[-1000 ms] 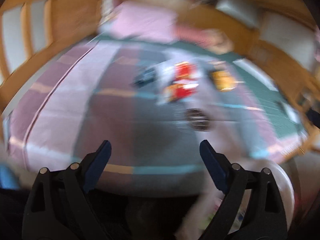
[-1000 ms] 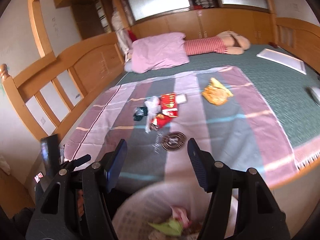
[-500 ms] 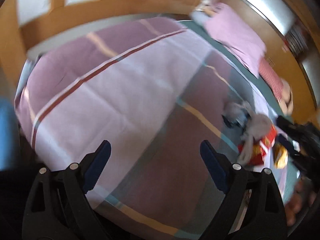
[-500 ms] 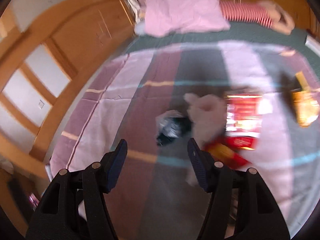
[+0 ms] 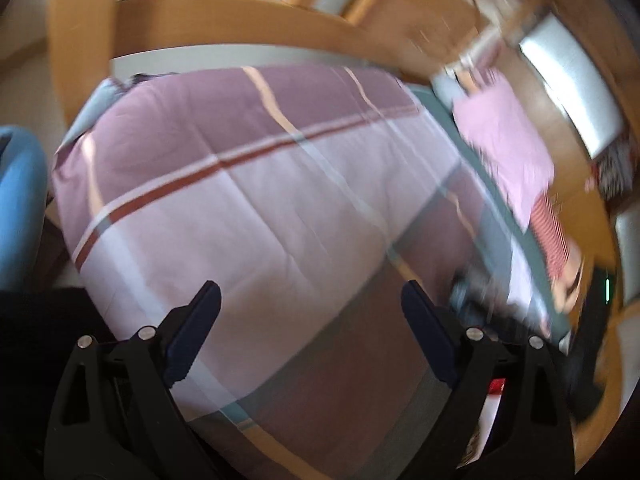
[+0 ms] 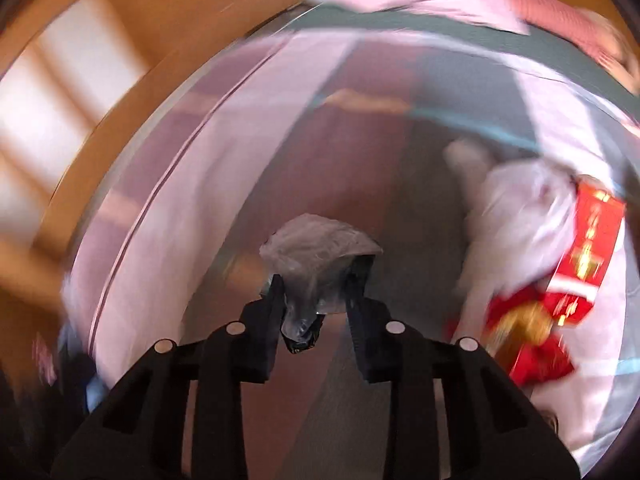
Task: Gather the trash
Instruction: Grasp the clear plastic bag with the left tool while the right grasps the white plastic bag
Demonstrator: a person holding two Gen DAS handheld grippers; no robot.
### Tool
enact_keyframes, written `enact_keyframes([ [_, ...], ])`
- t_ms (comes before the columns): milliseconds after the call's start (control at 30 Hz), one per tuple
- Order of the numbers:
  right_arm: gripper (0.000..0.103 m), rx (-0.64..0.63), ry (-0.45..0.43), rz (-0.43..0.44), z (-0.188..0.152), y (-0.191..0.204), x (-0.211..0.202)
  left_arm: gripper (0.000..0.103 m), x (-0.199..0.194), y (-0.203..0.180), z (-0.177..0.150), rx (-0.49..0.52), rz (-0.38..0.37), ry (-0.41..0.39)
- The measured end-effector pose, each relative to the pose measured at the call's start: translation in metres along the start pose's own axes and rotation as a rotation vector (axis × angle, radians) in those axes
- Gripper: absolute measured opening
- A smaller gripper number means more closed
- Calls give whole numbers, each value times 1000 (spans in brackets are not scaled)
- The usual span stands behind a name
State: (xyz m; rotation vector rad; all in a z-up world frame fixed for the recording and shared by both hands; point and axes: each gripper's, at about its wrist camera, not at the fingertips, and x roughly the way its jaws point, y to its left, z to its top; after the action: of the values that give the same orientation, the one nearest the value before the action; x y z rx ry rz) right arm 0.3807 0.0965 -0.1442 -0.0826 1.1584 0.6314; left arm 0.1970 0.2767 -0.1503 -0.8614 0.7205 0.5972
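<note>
Here the right claw (image 6: 316, 292) points steeply down at the bed's striped sheet (image 6: 192, 184), and its jaws have just been closing: they now stand narrow with a crumpled clear-and-dark plastic wrapper (image 6: 316, 256) between them, the pads pressing on its sides. The wrapper bulges out ahead of the fingertips and a dark twist of it hangs back between the jaws. To the right of it, apart from the claw, more trash lies on the sheet: a white crumpled bag (image 6: 520, 216) and, touching it, red snack packets (image 6: 576, 272), all smeared by motion blur. The left claw (image 5: 312, 304) hangs over the pink and mauve part of the same sheet (image 5: 248, 184) with its jaws spread wide and nothing between them. Beyond it the wooden bed frame (image 5: 224, 20) curves across the top, and a pink pillow (image 5: 504, 140) lies at the far right.
</note>
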Motion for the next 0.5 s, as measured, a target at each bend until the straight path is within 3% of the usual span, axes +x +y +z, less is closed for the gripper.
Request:
enact_keyframes([
  [67, 35, -71, 73, 34, -20, 11, -4, 91, -4, 7, 2, -44, -9, -20],
  [133, 51, -141, 83, 69, -36, 16, -16, 92, -4, 9, 2, -61, -12, -18],
  [200, 59, -149, 3, 84, -38, 11, -36, 93, 1, 4, -2, -35, -18, 19],
  [267, 59, -64, -131, 65, -29, -10, -61, 93, 7, -2, -5, 6, -22, 57],
  [367, 59, 86, -232, -95, -10, -45, -69, 95, 19, -16, -14, 77, -33, 121],
  [500, 59, 140, -199, -308, 12, -75, -36, 95, 32, -26, -29, 110, -69, 205],
])
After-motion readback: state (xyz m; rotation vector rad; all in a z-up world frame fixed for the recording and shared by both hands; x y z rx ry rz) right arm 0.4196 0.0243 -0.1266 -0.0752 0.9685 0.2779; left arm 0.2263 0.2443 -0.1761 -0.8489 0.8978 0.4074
